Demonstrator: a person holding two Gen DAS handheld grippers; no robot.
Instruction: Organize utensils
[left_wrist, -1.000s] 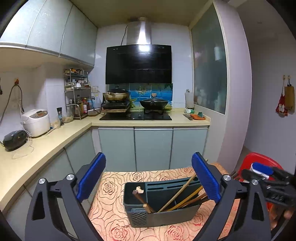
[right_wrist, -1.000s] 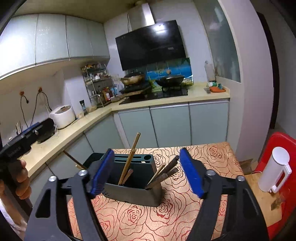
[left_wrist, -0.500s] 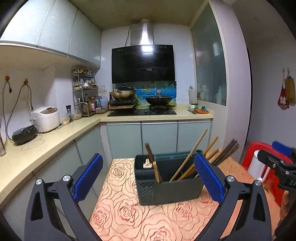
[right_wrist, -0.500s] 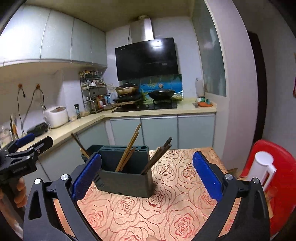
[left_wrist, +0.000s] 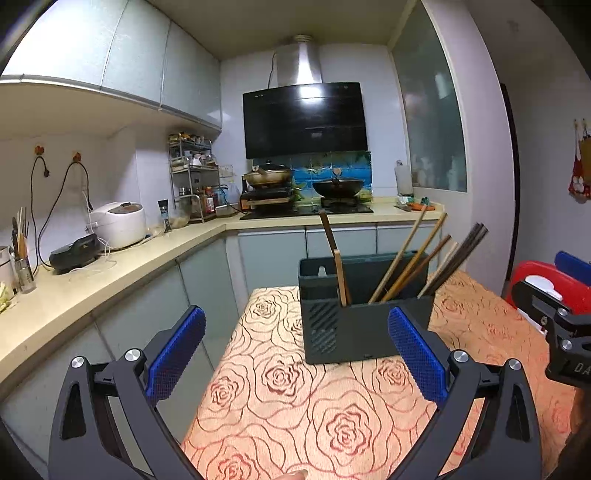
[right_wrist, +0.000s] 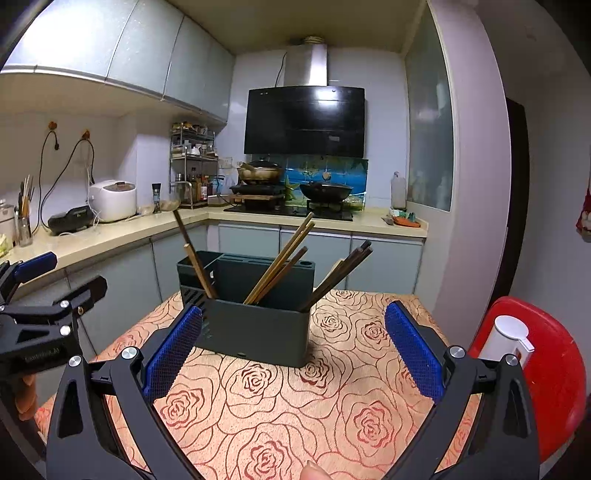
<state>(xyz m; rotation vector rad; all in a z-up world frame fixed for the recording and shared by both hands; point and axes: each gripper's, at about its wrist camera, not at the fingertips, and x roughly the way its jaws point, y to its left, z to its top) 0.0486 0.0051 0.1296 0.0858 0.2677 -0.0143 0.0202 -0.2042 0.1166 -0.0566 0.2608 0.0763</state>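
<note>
A dark grey utensil holder stands on a small table with a rose-patterned cloth. Wooden chopsticks lean out of its compartments, with a darker bundle at its right end and a brown stick at its left. My left gripper hangs open just short of the holder, holding nothing. My right gripper is open too, empty, a little nearer than the holder. Each gripper shows at the edge of the other's view.
An L-shaped kitchen counter runs along the left and back, bearing a rice cooker and a stove with pans. A red chair with a white container stands right of the table.
Both grippers have drawn back and sunk, so the holder now sits farther off and more level. The right gripper's jaws have spread wider. The utensils look unmoved.
</note>
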